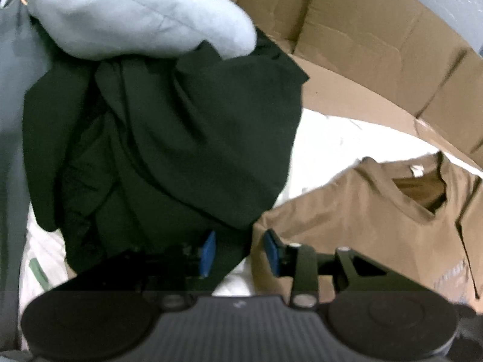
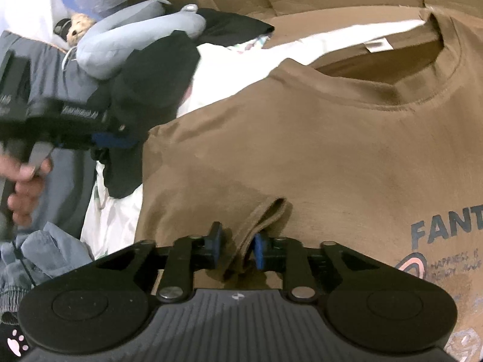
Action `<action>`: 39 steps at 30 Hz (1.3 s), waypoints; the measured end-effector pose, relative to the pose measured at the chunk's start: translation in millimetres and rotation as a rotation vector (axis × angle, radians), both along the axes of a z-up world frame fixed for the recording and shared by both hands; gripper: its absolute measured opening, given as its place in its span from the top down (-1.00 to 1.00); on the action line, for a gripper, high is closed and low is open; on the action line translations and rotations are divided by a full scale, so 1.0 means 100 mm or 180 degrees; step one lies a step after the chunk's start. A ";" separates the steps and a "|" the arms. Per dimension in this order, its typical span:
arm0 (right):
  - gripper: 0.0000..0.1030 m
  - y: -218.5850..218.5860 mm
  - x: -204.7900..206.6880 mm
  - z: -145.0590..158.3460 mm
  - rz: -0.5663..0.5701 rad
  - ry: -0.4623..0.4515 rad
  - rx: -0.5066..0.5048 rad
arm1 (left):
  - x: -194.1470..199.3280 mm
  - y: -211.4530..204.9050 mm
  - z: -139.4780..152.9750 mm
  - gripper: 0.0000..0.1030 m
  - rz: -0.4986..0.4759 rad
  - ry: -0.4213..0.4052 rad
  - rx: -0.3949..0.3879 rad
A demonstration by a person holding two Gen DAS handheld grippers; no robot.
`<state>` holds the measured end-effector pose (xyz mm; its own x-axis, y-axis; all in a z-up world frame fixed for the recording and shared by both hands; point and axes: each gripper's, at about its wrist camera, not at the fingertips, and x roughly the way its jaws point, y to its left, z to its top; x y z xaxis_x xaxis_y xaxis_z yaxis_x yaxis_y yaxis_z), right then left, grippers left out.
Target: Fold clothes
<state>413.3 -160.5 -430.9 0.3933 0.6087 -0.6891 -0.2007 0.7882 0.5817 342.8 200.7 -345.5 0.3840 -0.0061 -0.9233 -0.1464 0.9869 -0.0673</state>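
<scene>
The brown tee [image 2: 317,150] lies flat on the white sheet [image 2: 229,69], chest print up, so it's light, floppy cotton that'll sag anywhere I don't hold it. My right gripper [image 2: 237,246] has a sleeve hem between barely parted jaws; I'd say hems and shoulder seams are the best places to grab. My left gripper [image 1: 238,252] hangs part open and empty by a dark garment [image 1: 169,138]. Cardboard wall [image 1: 377,45] behind, cramped room.

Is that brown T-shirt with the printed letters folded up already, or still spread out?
Mostly spread: the brown printed T-shirt lies face up, neckline and print showing. Only its sleeve is turned in, between the right gripper jaws.
</scene>
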 end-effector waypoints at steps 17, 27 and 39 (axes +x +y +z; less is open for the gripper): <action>0.98 -0.15 0.06 -0.01 -0.0299 -0.0055 -0.0079 | 0.16 -0.21 -0.29 0.26 -0.0100 -0.0259 0.0411; 0.93 -0.18 0.05 0.00 -0.0270 -0.0099 -0.0039 | 0.01 -0.10 0.02 0.32 -0.0004 -0.0389 0.0234; 0.91 -0.25 0.07 -0.09 -0.0434 -0.0026 0.0071 | 0.05 -0.32 -0.38 0.32 -0.0262 -0.0181 0.0381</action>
